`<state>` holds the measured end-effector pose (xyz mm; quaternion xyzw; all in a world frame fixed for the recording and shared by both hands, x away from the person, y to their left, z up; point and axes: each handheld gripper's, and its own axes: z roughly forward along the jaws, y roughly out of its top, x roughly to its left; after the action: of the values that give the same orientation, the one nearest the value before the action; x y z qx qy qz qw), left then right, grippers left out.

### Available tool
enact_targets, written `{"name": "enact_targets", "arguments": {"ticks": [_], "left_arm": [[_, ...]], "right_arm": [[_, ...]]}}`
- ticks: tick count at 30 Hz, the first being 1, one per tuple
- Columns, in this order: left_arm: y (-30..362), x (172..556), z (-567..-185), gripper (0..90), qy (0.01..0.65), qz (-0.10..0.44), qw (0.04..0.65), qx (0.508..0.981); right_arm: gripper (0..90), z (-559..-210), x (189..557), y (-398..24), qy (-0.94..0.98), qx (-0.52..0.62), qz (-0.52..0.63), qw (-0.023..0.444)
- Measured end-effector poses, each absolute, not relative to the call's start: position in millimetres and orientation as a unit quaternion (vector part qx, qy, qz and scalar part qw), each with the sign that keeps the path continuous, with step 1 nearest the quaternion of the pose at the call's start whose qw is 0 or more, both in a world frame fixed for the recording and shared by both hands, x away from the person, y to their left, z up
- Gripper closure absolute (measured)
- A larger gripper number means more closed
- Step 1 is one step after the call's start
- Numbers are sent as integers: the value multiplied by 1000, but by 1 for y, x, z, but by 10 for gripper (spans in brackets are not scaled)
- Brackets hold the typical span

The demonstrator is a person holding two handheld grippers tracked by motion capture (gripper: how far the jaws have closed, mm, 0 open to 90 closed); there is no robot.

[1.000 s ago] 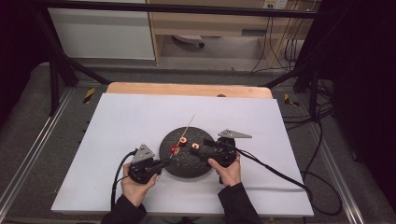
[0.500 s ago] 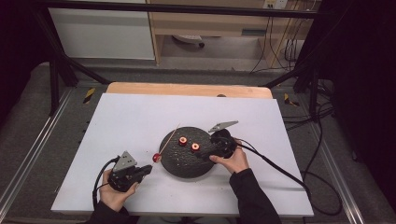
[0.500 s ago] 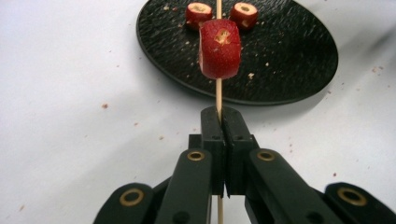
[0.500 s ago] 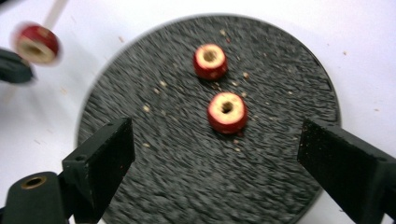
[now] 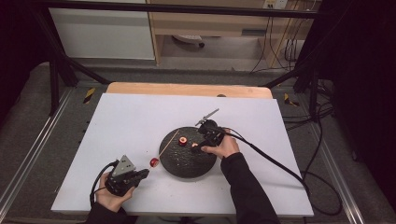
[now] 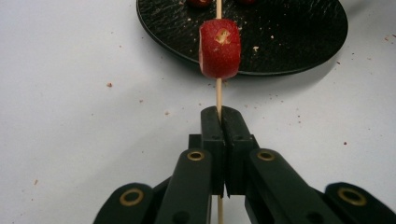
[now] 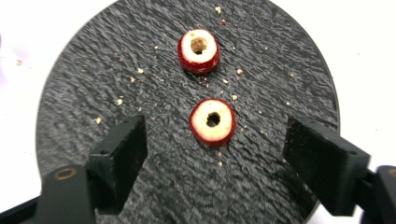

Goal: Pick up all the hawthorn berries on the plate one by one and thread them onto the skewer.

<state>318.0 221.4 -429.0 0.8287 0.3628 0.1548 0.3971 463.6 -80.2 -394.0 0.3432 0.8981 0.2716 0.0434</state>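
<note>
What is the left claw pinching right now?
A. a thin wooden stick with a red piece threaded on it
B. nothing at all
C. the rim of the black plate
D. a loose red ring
A: the left claw is shut on the wooden stick, which runs through the red piece.

A black plate (image 7: 93, 79) with a rippled, grainy texture is being shown, flecked with pale tan crumbs (image 7: 140, 71). Two fruit rings (image 7: 212, 120) on it are being seen as red-skinned with cream flesh. A third piece (image 6: 220, 48), deep red, is being carried on a pale wooden skewer (image 6: 218, 95). Both grippers (image 6: 219, 122) are being seen in matte black with brass-coloured rivets (image 6: 195, 155). The table (image 5: 140, 116) is being shown in white.
</note>
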Motion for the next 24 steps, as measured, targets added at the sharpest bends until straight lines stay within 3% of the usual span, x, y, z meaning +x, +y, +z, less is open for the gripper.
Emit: {"name": "enact_targets", "arguments": {"ticks": [12,24], "left_arm": [[224,320,-431,883,369,151,397,826],[223,321,-432,884,369,147,395,828]], "right_arm": [[435,-405,481,-65,909,347,233,17],[566,-411,487,-66,908,354,224,-13]]}}
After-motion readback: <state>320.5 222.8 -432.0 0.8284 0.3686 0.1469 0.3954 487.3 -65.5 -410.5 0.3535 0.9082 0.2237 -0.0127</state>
